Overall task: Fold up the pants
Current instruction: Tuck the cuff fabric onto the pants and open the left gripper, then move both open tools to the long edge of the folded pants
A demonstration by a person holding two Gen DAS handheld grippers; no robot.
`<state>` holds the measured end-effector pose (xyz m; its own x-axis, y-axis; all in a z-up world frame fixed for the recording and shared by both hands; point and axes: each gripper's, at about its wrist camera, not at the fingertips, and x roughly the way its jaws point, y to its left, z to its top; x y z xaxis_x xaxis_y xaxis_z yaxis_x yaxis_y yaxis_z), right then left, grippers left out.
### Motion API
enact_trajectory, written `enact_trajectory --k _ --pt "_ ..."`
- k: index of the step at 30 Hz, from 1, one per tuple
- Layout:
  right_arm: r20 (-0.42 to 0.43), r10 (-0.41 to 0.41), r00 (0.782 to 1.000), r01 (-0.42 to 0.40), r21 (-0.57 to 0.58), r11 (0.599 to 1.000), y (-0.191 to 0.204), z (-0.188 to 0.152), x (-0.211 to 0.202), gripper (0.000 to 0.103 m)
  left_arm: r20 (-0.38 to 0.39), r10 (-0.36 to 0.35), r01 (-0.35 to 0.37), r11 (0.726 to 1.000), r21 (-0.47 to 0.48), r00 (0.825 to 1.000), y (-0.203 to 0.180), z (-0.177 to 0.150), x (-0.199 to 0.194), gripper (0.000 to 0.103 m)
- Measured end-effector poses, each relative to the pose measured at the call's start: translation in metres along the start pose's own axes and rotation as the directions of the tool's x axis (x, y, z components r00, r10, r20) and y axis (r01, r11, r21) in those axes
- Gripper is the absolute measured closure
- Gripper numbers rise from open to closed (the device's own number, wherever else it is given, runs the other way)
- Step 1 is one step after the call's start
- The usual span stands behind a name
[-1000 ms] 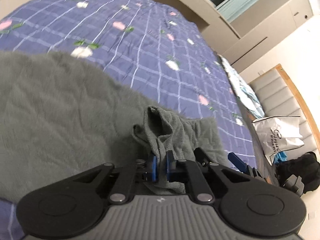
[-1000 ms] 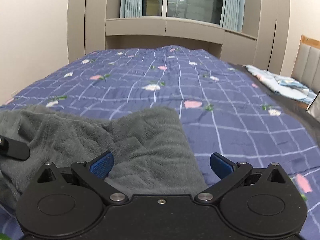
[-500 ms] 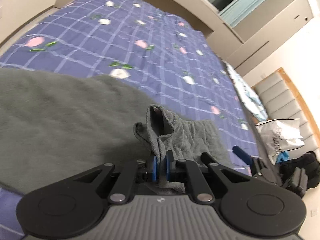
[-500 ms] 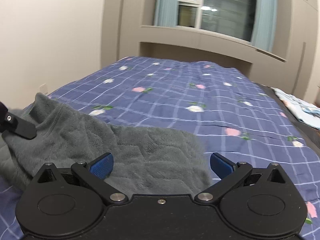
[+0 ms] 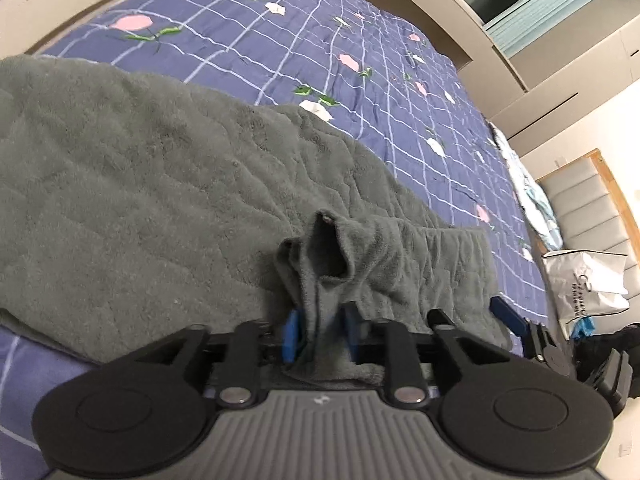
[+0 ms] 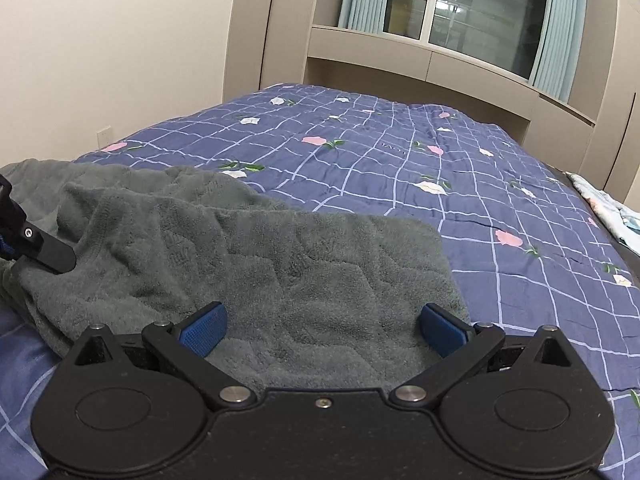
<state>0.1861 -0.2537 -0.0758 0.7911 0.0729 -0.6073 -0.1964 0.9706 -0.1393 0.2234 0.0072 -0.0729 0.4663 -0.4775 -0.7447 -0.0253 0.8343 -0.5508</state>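
Note:
Grey fleece pants (image 5: 160,184) lie spread on the blue checked bedspread (image 5: 340,40). My left gripper (image 5: 320,336) has its blue pads slightly parted, with a bunched fold of the pants (image 5: 324,252) still standing between them. My right gripper (image 6: 322,330) is wide open and empty, hovering over the flat end of the pants (image 6: 304,264). The right gripper also shows at the lower right of the left wrist view (image 5: 516,320), and a left finger shows at the left edge of the right wrist view (image 6: 36,244).
The bedspread (image 6: 400,152) stretches far ahead. A white plastic bag (image 5: 584,284) and dark items (image 5: 600,344) lie on the floor beside the bed near a padded headboard (image 5: 592,208). A light patterned cloth (image 6: 612,212) lies at the bed's right side. Cabinets and a window (image 6: 460,20) stand behind.
My left pads have parted a little from the pinched fold. Both grippers have moved left along the pants. The fold now lies over more of the spread fabric.

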Motion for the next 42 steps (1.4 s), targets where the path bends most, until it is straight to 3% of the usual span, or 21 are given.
enact_trajectory --k 1,3,6,11,15,19,24,32,37,42 --pt "0.003 -0.002 1.000 0.002 0.001 1.000 0.000 0.000 0.000 0.000 0.009 0.009 -0.009 1.000 0.007 1.000 -0.002 0.000 -0.002 0.057" --pt "0.021 -0.003 1.000 0.003 0.002 1.000 -0.001 0.001 -0.004 0.000 0.041 0.040 -0.041 0.999 0.022 0.998 -0.005 0.001 -0.008 0.028" --pt "0.106 -0.014 0.994 0.011 0.024 1.000 -0.009 0.008 -0.016 0.000 0.112 0.121 -0.128 0.990 0.058 0.986 -0.016 0.006 -0.012 0.016" --pt "0.111 -0.128 0.986 0.127 0.011 0.992 -0.032 0.033 0.000 0.000 0.142 0.242 -0.251 0.967 0.042 0.960 -0.024 0.018 0.004 0.012" --pt "0.056 -0.205 0.977 0.205 0.014 0.979 -0.050 0.039 0.030 0.000 0.121 0.273 -0.280 0.959 0.042 0.954 -0.017 0.017 0.018 0.011" --pt "-0.002 -0.179 0.984 0.179 0.043 0.983 -0.060 0.028 0.051 0.000 0.133 0.298 -0.314 0.942 0.120 0.945 -0.023 0.010 0.026 0.008" --pt "0.037 -0.202 0.979 0.200 0.061 0.978 -0.052 0.008 0.055 0.000 0.153 0.339 -0.364 0.912 0.188 0.928 -0.031 0.004 0.034 0.005" --pt "0.031 -0.214 0.976 0.210 0.084 0.974 -0.048 0.019 0.037 0.000 0.124 0.340 -0.357 0.922 0.154 0.932 -0.031 0.003 0.013 0.001" --pt "0.091 -0.134 0.987 0.125 0.101 0.987 -0.017 0.011 -0.004 0.000 0.112 0.367 -0.382 0.903 0.195 0.924 -0.035 -0.016 0.004 0.001" --pt "0.034 -0.038 0.999 0.037 0.029 0.999 0.025 -0.007 -0.016 0.000 0.116 0.388 -0.404 0.888 0.221 0.914 -0.034 -0.029 0.002 0.001"
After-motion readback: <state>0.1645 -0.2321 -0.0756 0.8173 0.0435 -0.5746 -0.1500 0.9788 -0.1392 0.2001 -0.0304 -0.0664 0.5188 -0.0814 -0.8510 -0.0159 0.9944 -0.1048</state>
